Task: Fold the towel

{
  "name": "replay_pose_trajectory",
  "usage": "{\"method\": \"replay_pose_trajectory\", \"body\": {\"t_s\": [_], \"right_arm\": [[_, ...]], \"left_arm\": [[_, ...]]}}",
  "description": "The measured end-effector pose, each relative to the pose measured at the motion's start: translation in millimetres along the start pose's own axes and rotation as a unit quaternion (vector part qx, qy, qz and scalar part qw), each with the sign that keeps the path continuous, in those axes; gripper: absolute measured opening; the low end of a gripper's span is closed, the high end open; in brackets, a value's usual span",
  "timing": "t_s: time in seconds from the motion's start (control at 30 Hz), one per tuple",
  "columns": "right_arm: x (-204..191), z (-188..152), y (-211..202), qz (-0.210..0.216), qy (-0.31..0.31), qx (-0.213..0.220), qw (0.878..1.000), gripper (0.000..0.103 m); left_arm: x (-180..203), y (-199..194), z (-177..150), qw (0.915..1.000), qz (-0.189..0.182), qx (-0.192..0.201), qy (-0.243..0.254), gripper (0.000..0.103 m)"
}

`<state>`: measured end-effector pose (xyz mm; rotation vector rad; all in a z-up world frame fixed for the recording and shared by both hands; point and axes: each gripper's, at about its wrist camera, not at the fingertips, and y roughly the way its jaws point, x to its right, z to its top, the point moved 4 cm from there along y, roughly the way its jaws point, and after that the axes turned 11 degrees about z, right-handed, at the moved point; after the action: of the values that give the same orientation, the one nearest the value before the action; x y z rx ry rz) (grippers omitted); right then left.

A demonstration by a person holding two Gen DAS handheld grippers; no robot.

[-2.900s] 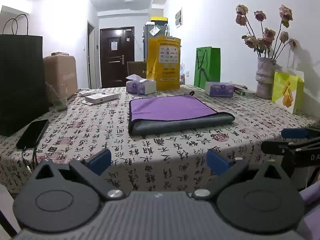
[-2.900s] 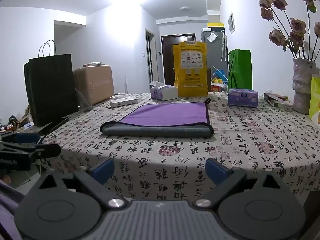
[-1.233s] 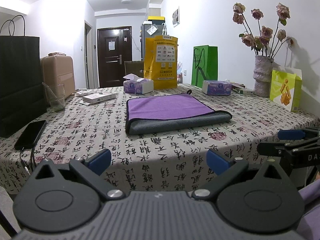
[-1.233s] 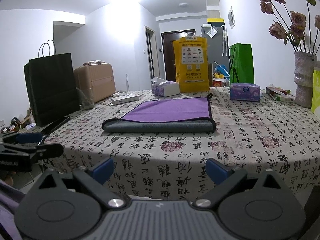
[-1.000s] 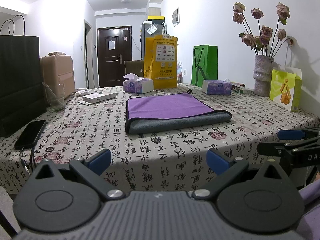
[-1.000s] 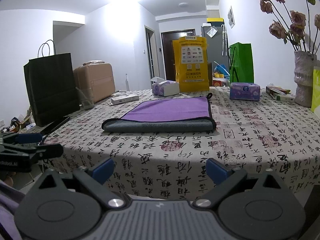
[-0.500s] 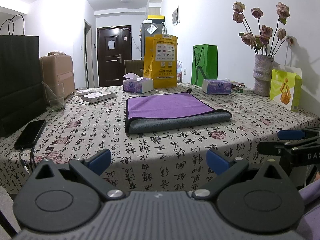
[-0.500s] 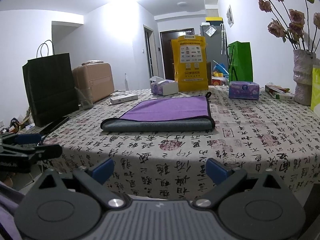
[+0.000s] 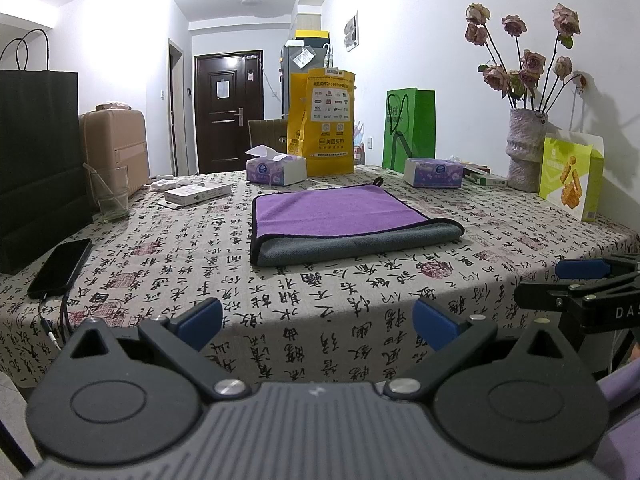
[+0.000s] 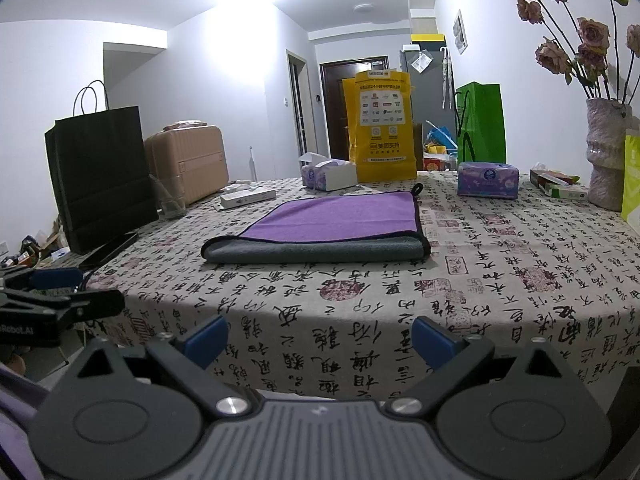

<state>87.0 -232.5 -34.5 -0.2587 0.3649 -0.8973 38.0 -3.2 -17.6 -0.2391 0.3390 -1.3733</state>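
A towel (image 9: pixel 340 218), purple on top and grey underneath, lies folded flat on the table (image 9: pixel 360 280), its grey fold edge facing me; it also shows in the right wrist view (image 10: pixel 324 226). My left gripper (image 9: pixel 318 322) is open and empty, held off the table's near edge, well short of the towel. My right gripper (image 10: pixel 320 338) is open and empty, also off the near edge. Each gripper shows side-on in the other's view, the right one (image 9: pixel 576 284) and the left one (image 10: pixel 60 292).
A phone (image 9: pixel 60 266) with a cable lies near left. A black bag (image 9: pixel 36 160), glass (image 9: pixel 110 196), tissue boxes (image 9: pixel 276 168), yellow bag (image 9: pixel 324 120), green bag (image 9: pixel 410 128), vase of flowers (image 9: pixel 524 152) and snack box (image 9: pixel 570 176) ring the table.
Both grippers have stayed open and almost still off the table's near edge. The towel has not moved.
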Motion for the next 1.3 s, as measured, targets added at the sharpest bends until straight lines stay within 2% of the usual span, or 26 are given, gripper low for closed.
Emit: {"method": "replay_pose_trajectory", "body": {"t_s": [0.57,0.9,1.3], "right_arm": [[2.4,1.3,-0.4,-0.002,0.002,0.003,1.000,0.099],[11.5,5.6,7.8,-0.013,0.006,0.010,1.000,0.099],[28.0,13.7,31.9,-0.019,0.018,0.010,1.000,0.099]], "left_arm": [[-0.6,5.5,-2.5,1.0000,0.002,-0.001,0.003,0.103],[-3.0,18.9,1.3,0.9997,0.022,-0.004,-0.001,0.103],[-8.5,52.9,18.6,0.9988,0.047,-0.007,-0.012,0.103]]}}
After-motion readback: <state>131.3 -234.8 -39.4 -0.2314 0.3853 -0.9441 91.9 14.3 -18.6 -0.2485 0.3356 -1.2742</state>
